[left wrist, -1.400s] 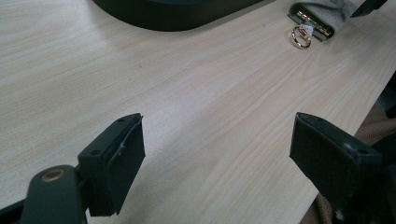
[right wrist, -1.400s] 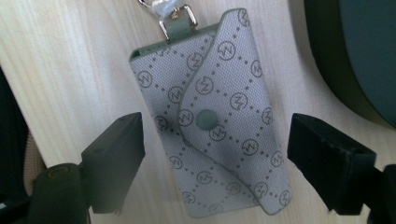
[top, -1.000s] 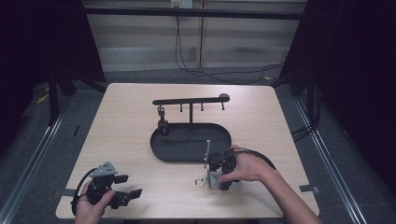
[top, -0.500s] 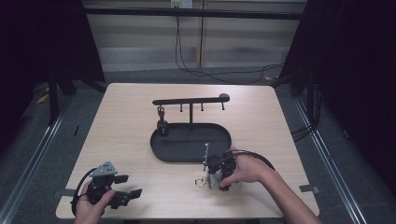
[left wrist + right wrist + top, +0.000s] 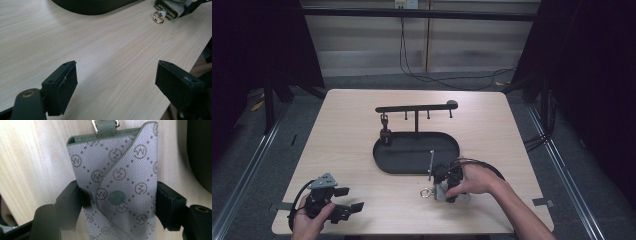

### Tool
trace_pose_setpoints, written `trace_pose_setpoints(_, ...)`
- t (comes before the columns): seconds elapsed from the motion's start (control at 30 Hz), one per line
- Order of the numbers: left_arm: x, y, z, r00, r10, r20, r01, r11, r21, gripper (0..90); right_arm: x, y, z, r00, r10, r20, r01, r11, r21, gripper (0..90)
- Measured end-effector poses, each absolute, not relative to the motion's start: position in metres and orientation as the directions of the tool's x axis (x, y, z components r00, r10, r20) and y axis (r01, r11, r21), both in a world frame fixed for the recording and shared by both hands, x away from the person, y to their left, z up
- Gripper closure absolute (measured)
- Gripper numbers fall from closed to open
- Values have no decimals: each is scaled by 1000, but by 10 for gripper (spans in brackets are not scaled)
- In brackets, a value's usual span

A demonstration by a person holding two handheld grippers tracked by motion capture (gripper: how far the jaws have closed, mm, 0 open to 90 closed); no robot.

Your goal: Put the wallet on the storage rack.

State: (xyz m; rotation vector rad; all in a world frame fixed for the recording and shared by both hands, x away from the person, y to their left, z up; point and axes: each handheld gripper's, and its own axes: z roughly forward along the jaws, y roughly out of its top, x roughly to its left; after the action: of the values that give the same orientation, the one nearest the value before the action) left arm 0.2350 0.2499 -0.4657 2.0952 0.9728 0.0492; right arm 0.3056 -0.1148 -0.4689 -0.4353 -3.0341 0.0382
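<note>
A grey patterned key pouch (image 5: 117, 177) with a snap button lies flat on the wooden table, its gold ring (image 5: 425, 192) at its left end. My right gripper (image 5: 118, 202) has just been closing its jaws, and both pads now press on the pouch's two long sides. In the high view that gripper (image 5: 447, 187) sits under a hand just in front of the black tray. My left gripper (image 5: 352, 200) rests at the table's front left corner, open with nothing between its fingers (image 5: 62, 87). From there the ring (image 5: 158, 17) and pouch end (image 5: 170, 8) show far off.
A black oval tray (image 5: 387, 160) lies mid-table. Behind it stands a black rack (image 5: 416, 107) with several hooks, a small dark item (image 5: 385, 135) hanging from the leftmost. Bare wood stretches between the two grippers. The table's front edge runs close to both hands.
In the high view both hands stay in place. The right hand keeps covering the pouch, and the ring has not shifted.
</note>
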Motion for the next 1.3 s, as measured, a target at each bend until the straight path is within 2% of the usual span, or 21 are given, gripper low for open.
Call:
trace_pose_setpoints(0.37, 236, 249, -466, 701, 654, -286, 629, -376, 680, 177, 308, -119, -452, -935, 343, 87, 343, 939, -14, 306)
trace_pose_setpoints(0.87, 238, 253, -467, 688, 659, -303, 641, -356, 680, 172, 316, -123, -430, -921, 374, 107, 379, 925, 26, 308)
trace_pose_setpoints(1.3, 236, 252, -466, 703, 656, -276, 622, -377, 686, 173, 320, -129, -415, -907, 408, 106, 416, 908, 59, 308)
